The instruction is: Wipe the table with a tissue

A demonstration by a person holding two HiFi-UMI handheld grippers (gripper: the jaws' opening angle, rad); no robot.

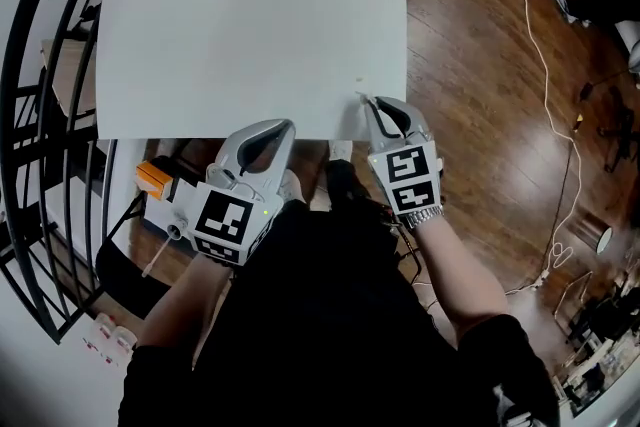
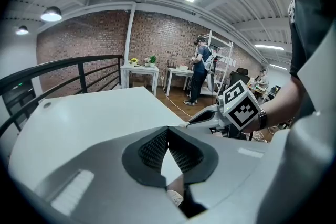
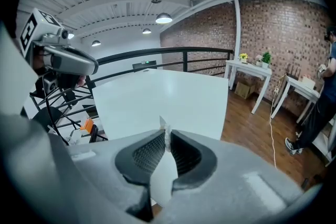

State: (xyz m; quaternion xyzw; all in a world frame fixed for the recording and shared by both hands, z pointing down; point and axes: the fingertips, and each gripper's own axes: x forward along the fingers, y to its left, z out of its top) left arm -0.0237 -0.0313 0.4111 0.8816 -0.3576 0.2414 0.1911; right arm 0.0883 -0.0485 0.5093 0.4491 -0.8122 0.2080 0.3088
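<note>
The white table (image 1: 250, 15) fills the upper middle of the head view. My right gripper (image 1: 366, 101) rests at the table's near right edge, shut on a small white tissue (image 1: 360, 95). In the right gripper view the tissue (image 3: 166, 134) is pinched between the jaws of the right gripper (image 3: 167, 138), with a corner poking out above the table (image 3: 157, 97). My left gripper (image 1: 286, 127) hovers at the near edge left of it, jaws together with nothing between them. The left gripper view shows the left gripper (image 2: 168, 132) shut and the right gripper (image 2: 188, 124) touching the table (image 2: 94, 118).
A black railing (image 1: 30, 115) curves along the left. Below the table's near edge sit an orange item (image 1: 153, 177) and a dark chair. Wooden floor with a white cable (image 1: 548, 85) lies to the right. A person (image 2: 200, 72) stands far off by white tables.
</note>
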